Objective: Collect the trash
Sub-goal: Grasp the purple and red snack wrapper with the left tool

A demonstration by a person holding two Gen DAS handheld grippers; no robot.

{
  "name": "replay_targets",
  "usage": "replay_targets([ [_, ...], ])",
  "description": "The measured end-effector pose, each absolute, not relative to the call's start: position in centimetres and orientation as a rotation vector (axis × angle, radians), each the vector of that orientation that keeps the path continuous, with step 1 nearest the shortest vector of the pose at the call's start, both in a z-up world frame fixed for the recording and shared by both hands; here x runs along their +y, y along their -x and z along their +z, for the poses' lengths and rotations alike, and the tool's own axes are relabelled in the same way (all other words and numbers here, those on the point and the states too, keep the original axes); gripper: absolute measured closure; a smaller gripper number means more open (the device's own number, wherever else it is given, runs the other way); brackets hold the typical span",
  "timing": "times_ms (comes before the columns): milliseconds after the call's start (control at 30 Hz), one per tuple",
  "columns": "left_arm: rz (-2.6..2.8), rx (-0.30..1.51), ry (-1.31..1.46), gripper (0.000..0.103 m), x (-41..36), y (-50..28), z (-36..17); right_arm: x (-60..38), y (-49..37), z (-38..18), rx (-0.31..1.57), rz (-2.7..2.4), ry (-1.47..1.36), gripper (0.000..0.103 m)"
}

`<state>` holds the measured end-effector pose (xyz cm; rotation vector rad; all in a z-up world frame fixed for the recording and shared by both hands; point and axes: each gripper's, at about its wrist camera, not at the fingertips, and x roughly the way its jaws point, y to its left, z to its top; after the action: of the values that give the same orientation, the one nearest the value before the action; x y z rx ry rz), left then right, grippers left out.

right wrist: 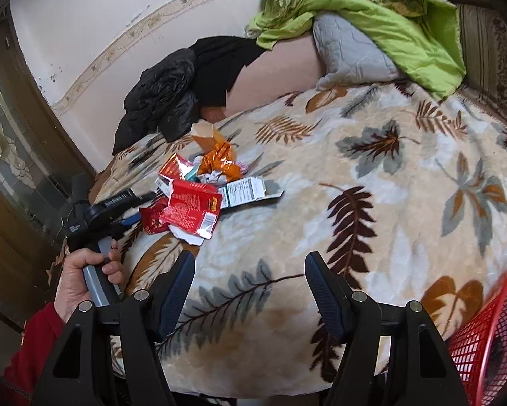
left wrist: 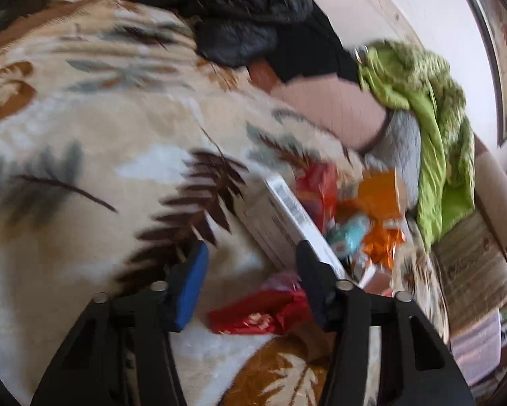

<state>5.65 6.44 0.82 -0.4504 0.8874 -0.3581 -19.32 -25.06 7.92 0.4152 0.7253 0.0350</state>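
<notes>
A pile of trash lies on the leaf-patterned blanket [right wrist: 321, 176]: a flattened red carton [right wrist: 192, 208], a crumpled red wrapper [left wrist: 253, 314], an orange foil wrapper [right wrist: 219, 160], and a white carton [left wrist: 287, 223]. My left gripper [left wrist: 253, 267] stands open right at the near edge of the pile, with the red wrapper lying below the gap between its pads and the white carton by the right finger. From the right wrist view the left gripper [right wrist: 141, 208] is held by a hand [right wrist: 81, 280] at the pile's left side. My right gripper [right wrist: 250, 264] is open over bare blanket, short of the pile.
A red mesh basket [right wrist: 490, 338] sits at the lower right on the bed's edge. A black jacket [right wrist: 165, 94], a grey pillow [right wrist: 351, 50] and a green quilt [right wrist: 371, 13] lie behind the pile against the wall. A dark door [right wrist: 13, 155] stands at the left.
</notes>
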Motion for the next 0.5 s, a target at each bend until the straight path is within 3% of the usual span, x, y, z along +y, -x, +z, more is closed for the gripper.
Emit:
replay_targets([
  [333, -0.541, 0.888, 0.14, 0.06, 1.1, -0.4, 1.7, -25.5, 19.4, 8.0, 0.705, 0.067, -0.47, 0.031],
  [400, -0.526, 0.875, 0.101, 0.045, 0.7, 0.0, 1.7, -25.4, 19.5, 8.0, 0.703, 0.07, -0.466, 0.031],
  [500, -0.521, 0.888, 0.105, 0.034, 0.6, -0.3, 1.2, -25.4, 19.7, 8.1, 0.695, 0.062, -0.45, 0.031],
])
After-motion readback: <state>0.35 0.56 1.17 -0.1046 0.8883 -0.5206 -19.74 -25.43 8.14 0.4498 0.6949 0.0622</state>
